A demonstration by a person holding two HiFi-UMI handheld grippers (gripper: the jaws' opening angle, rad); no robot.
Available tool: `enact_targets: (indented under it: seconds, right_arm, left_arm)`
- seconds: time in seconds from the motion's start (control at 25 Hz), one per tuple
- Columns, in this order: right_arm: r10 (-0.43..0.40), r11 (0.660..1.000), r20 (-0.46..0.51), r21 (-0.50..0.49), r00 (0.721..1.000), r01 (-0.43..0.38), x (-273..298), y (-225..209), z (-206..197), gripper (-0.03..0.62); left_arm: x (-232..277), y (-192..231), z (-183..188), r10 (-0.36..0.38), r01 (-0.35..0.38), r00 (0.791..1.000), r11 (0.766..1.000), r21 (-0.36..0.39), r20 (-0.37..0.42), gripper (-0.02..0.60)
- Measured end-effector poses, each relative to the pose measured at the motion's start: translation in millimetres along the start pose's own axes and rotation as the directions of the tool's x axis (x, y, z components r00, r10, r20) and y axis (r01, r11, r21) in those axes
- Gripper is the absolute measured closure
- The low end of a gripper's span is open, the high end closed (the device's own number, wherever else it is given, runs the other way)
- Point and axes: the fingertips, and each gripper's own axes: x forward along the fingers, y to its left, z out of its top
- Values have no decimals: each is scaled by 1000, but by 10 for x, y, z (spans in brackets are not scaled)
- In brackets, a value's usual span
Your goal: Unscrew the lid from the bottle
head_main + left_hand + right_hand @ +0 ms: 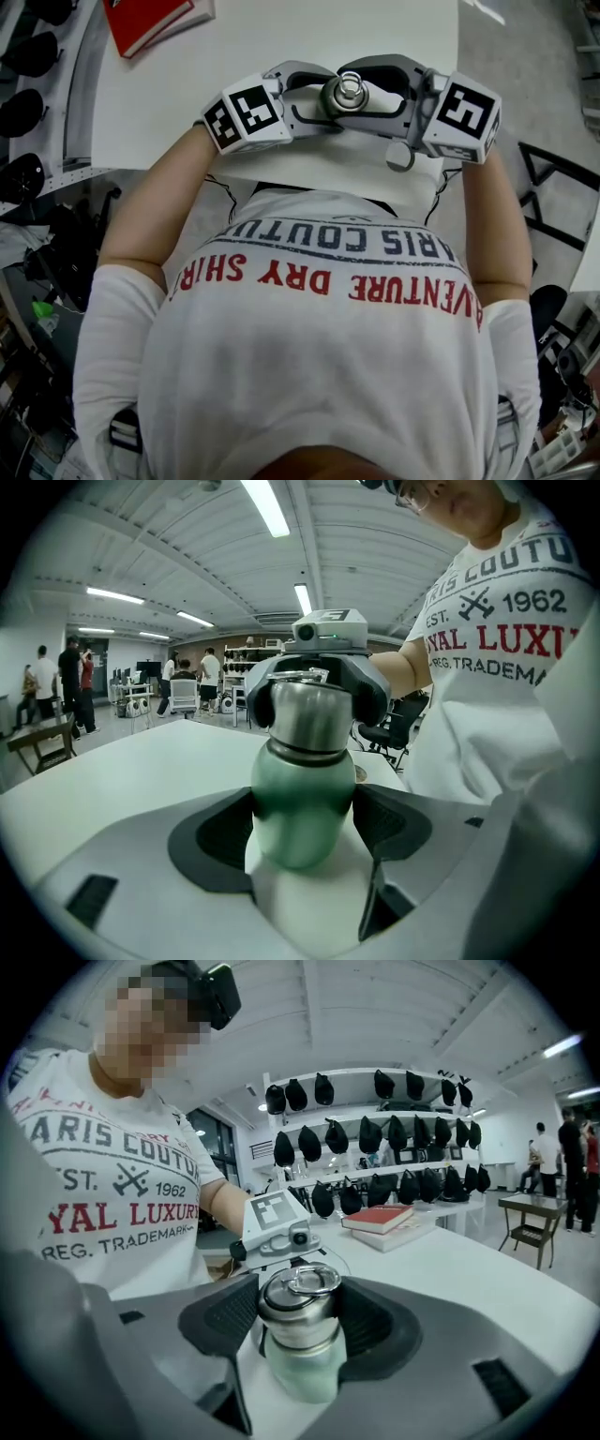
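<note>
A pale green bottle [302,803] with a steel lid [348,92] stands at the near edge of the white table [375,28]. My left gripper [305,822] comes in from the left and is shut on the green body, its dark pads against both sides. From the right, my right gripper [300,1321] is closed round the steel lid [300,1312], which carries a ring on top. In the head view the left gripper [323,101] and the right gripper [370,94] meet round the bottle, hiding its body.
A red book [150,19] lies at the table's far left; the right gripper view shows the red book [380,1218] on a second book. Racks of black caps [375,1138] stand behind. People [75,682] and a chair [42,742] are far off.
</note>
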Motion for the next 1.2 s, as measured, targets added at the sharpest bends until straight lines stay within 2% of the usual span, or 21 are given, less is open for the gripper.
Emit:
enact_targets:
  seconds: [0.16, 0.24, 0.28, 0.44, 0.64, 0.76, 0.96, 1.2]
  right_arm:
    - [53, 999, -17, 4, 998, -53, -17, 17, 14, 327]
    - [39, 999, -23, 13, 999, -38, -23, 19, 22, 319]
    - [21, 1000, -26, 16, 999, -20, -31, 17, 22, 294]
    - [-116, 993, -3, 37, 993, 116, -136, -5, 54, 286]
    - [-337, 939, -27, 62, 941, 338, -183, 70, 5, 286]
    - [-458, 882, -8, 119, 889, 456, -188, 84, 5, 287]
    - [-647, 741, -16, 219, 762, 634, -215, 58, -42, 287]
    - [-795, 567, -35, 311, 605, 763, -213, -33, -90, 289]
  left_arm:
    - [11, -5, 21, 0, 0, 1000, 1000, -2, -3, 230]
    - [13, -8, 26, 3, -3, 1000, 1000, -3, -1, 230]
    - [12, -9, 24, 5, -5, 1000, 1000, -5, 1, 230]
    - [21, -12, 18, 19, -19, 1000, 1000, -8, 5, 230]
    - [4, -39, 22, 43, -42, 999, 999, -22, 13, 230]
    - [8, -38, 32, 67, -66, 998, 997, -36, 17, 230]
    - [17, -35, 32, 123, -120, 992, 990, -77, 36, 230]
    - [17, -11, 35, 198, -190, 978, 974, -120, 61, 230]
